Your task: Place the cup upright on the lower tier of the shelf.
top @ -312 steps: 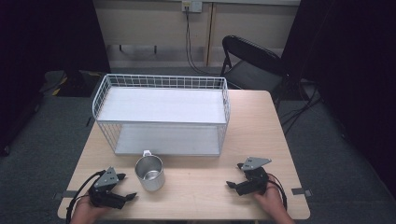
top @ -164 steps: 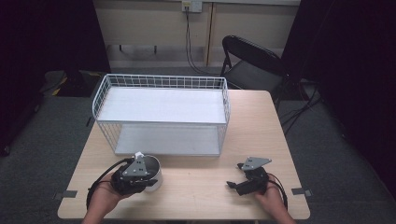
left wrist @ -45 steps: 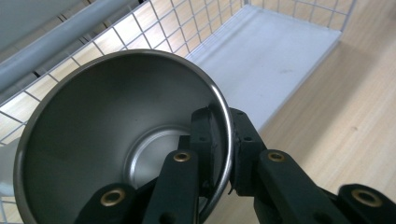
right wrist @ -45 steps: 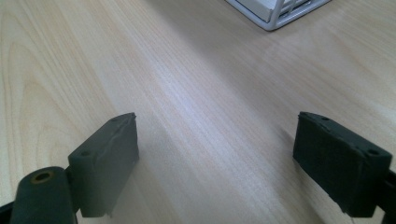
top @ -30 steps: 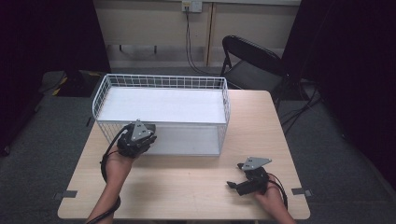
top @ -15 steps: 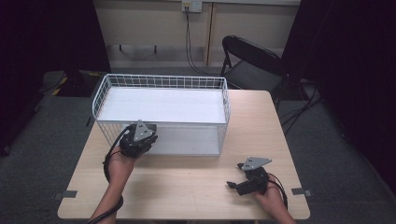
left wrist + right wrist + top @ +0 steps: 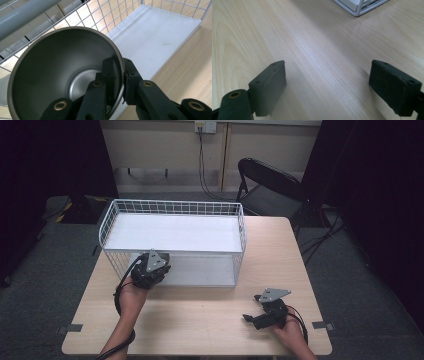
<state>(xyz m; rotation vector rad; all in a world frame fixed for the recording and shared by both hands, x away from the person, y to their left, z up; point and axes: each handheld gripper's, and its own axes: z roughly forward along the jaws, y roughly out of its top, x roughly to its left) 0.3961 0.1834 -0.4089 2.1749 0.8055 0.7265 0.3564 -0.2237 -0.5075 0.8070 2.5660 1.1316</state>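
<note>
A steel cup (image 7: 57,75) hangs tilted, its mouth toward the camera, with my left gripper (image 7: 119,62) shut on its rim, one jaw inside and one outside. In the high view the left gripper (image 7: 150,270) is raised at the front wall of the white wire basket (image 7: 170,202), near its left end, and covers the cup. Behind the cup in the left gripper view are the basket's mesh (image 7: 110,15) and white floor. My right gripper (image 7: 252,309) rests on the table's front right, open (image 7: 328,80), with only bare wood between its jaws.
The wooden table (image 7: 210,320) carries the basket across its far half. A basket corner (image 7: 362,6) lies ahead of the right gripper. A black folding chair (image 7: 270,185) stands beyond the table's far right. Cables trail from both grippers.
The cup stood on the table's front left; my left gripper took it and carried it up to the basket's front wall. Over the last second it hardly moved. The right gripper stayed put.
</note>
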